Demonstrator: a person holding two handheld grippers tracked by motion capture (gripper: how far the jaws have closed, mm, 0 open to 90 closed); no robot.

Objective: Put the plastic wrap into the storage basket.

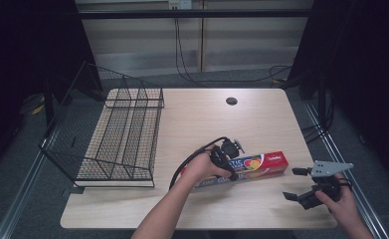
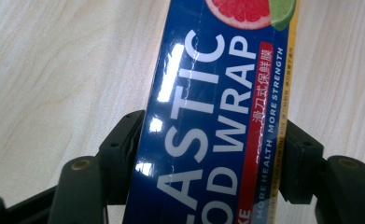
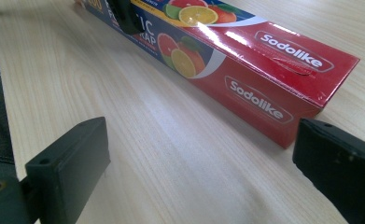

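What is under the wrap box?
The box lies flat on the wooden table. The left claw squeezes its sides. Whatever is right beneath the box is covered.

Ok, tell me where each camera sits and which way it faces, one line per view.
High view: above the person's side, looking forward and down on the pale wooden table; both forearms show.
Left gripper view: on the left gripper, looking down its jaws, which are pressed on the long blue-and-red cardboard food wrap box.
Right gripper view: on the right gripper, low over the table, its jaws open.
All three views share the box.
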